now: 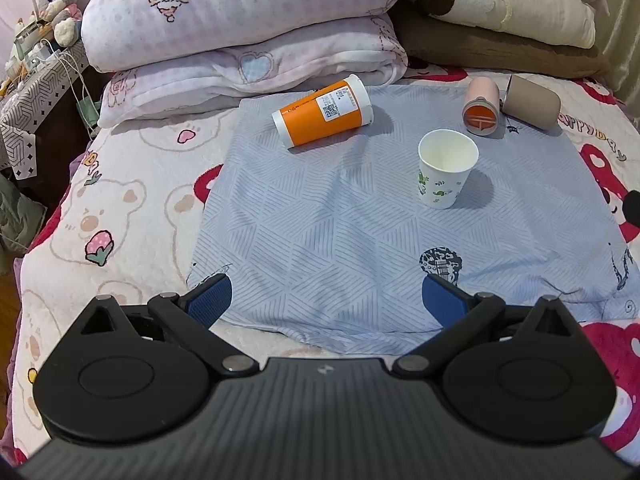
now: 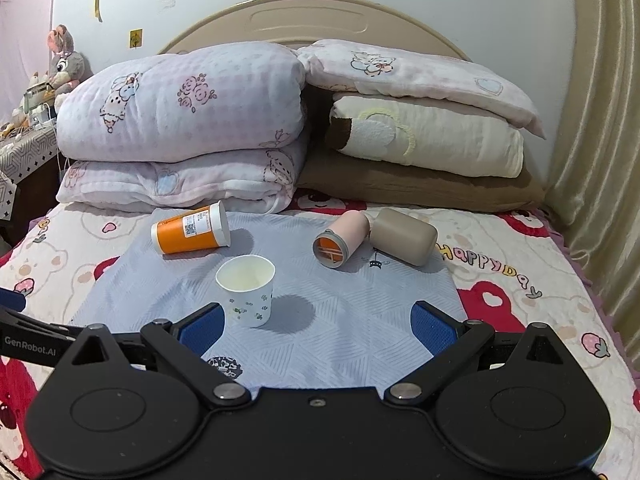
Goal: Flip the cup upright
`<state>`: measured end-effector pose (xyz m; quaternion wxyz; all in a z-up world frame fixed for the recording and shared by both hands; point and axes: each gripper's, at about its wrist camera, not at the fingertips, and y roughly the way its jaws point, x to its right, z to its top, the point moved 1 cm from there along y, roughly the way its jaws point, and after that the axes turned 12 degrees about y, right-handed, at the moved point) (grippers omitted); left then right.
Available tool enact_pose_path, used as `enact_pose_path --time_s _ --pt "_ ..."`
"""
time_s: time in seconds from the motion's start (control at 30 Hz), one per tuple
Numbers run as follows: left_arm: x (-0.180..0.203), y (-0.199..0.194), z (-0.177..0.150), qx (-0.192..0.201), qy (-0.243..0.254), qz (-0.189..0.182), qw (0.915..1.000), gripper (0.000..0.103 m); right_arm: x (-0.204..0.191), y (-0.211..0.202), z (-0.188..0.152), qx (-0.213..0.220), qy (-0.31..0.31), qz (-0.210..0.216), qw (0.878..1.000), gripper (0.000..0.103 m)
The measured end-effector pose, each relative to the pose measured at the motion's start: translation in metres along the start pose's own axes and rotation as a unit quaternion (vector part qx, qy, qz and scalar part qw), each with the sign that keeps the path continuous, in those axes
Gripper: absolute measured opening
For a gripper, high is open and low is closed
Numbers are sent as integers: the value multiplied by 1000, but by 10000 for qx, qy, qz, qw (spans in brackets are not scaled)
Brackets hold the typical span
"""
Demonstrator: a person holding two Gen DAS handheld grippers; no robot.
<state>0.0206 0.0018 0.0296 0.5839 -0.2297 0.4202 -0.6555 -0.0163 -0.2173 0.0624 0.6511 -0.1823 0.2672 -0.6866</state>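
A white paper cup with green print (image 1: 446, 168) stands upright, mouth up, on a pale blue cloth (image 1: 340, 240); it also shows in the right wrist view (image 2: 247, 290). An orange-and-white cup (image 1: 323, 110) (image 2: 191, 232) lies on its side at the cloth's far left. A pink cup (image 1: 481, 106) (image 2: 340, 240) and a beige cup (image 1: 532, 101) (image 2: 404, 235) lie on their sides at the far right. My left gripper (image 1: 326, 300) is open and empty, near the cloth's front edge. My right gripper (image 2: 318, 326) is open and empty, just right of the paper cup.
Folded pink quilts (image 2: 180, 128) and cream and brown blankets (image 2: 424, 152) are stacked at the headboard behind the cups. A cluttered nightstand (image 1: 32, 80) with a plush rabbit stands left of the bed. A curtain (image 2: 600, 160) hangs at the right.
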Motion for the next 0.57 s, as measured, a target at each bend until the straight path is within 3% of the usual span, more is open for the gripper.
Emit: enact_pose_path --time_s 0.57 --pt "-6 1 -3 -30 -16 21 10000 103 0 3 -1 -56 -10 -78 10000 101"
